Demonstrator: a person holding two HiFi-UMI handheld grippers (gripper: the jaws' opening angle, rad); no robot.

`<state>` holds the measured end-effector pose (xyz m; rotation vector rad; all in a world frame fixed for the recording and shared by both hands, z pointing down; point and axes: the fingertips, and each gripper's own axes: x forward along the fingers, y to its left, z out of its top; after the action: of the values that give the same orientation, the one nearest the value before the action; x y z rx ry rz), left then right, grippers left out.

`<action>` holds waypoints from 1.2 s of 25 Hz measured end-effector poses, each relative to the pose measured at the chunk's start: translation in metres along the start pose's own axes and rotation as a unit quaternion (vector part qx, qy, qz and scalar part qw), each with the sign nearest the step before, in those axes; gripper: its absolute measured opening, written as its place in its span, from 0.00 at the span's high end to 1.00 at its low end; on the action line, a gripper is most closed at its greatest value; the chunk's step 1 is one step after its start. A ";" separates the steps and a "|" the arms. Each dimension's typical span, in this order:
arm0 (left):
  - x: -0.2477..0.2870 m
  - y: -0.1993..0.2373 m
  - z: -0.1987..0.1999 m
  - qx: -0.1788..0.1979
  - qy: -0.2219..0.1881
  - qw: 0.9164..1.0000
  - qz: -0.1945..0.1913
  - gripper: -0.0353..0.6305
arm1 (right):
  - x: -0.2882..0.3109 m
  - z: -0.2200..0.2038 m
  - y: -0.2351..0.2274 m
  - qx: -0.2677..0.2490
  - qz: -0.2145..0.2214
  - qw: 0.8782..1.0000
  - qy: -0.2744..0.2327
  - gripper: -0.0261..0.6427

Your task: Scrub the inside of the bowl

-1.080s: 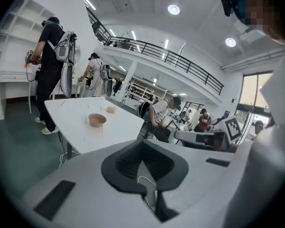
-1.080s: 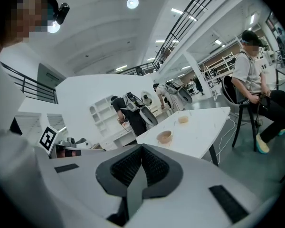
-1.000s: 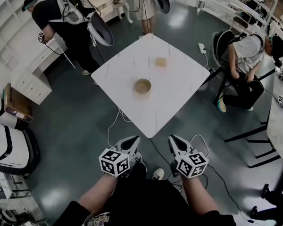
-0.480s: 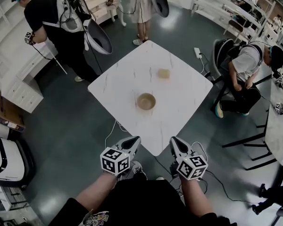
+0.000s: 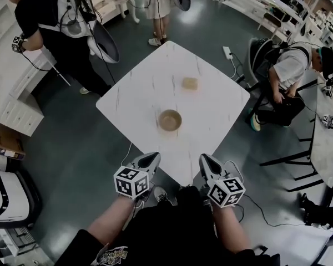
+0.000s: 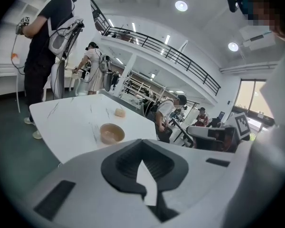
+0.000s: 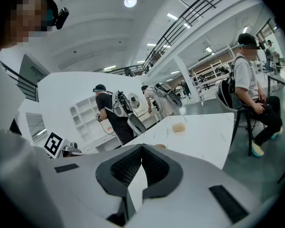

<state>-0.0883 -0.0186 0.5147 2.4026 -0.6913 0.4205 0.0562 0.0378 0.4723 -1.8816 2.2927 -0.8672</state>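
Both claws shut and empty: the left gripper (image 6: 142, 142) and right gripper (image 7: 141, 147) each show jaws pressed together with nothing between them. Only the head view shows the pair side by side, flanking the near corner of the white table (image 5: 211, 112), apart from each other. The bowl (image 5: 170, 120) stands upright mid-table, with a tan sponge (image 5: 190, 83) well beyond it. The left gripper view shows the bowl whole, while in the right gripper view the jaw tips nearly hide it. A seated person (image 5: 286, 71) is off the table's right corner, and a standing person (image 5: 50, 21) wearing gear is at far left. A white cable (image 5: 127, 153) trails over the dark floor.
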 end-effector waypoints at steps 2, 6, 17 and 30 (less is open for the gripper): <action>0.006 0.003 0.002 -0.003 0.001 1.000 0.006 0.94 | 0.003 0.005 -0.008 -0.004 -0.002 1.000 0.004 0.93; 0.022 0.015 0.010 -0.004 0.003 1.000 0.027 0.94 | 0.024 0.026 -0.032 -0.010 0.000 1.000 0.004 0.93; 0.077 0.059 0.021 -0.065 -0.011 0.988 0.136 0.94 | 0.115 0.065 -0.090 -0.054 0.074 0.994 0.066 0.93; 0.131 0.120 -0.004 -0.139 0.003 0.962 0.236 0.84 | 0.179 0.066 -0.147 -0.068 0.120 0.983 0.122 0.93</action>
<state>-0.0501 -0.1475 0.6299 1.9597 -1.2411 0.4837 0.1659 -0.1665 0.5363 -1.5709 2.7178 -0.9785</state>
